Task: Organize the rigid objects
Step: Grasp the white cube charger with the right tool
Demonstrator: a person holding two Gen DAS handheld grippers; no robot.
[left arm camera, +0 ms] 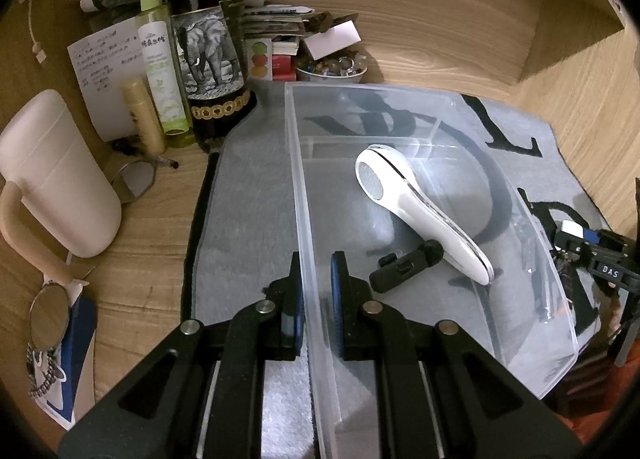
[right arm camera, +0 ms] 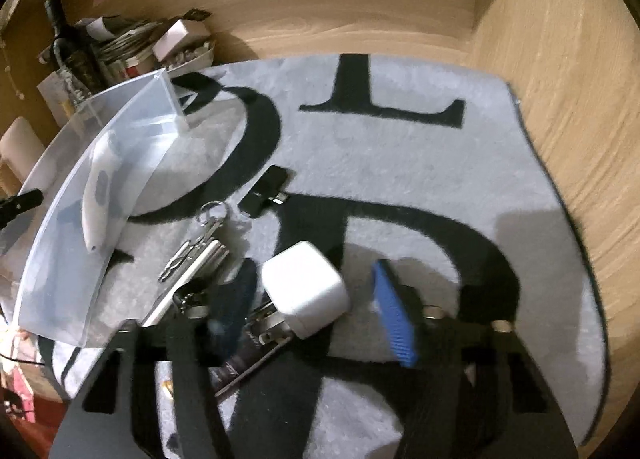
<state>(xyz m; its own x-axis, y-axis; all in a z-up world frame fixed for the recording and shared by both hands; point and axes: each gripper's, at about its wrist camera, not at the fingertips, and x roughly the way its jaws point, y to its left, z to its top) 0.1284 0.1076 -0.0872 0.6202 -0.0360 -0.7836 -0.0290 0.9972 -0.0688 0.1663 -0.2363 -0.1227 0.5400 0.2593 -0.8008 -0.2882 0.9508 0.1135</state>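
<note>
A clear plastic bin stands on a grey mat with black letters. Inside lie a white handheld device and a small black clip device. My left gripper is shut on the bin's near left wall, one pad on each side. In the right wrist view the bin is at the left. My right gripper is open around a white charger cube on the mat, apart from its right finger. A metal multitool with key ring and a small black device lie nearby.
At the back left stand a dark elephant-label bottle, a green spray bottle, a cream tube, papers and a bowl of beads. A white jug and glasses are on the left. Wooden walls enclose the desk.
</note>
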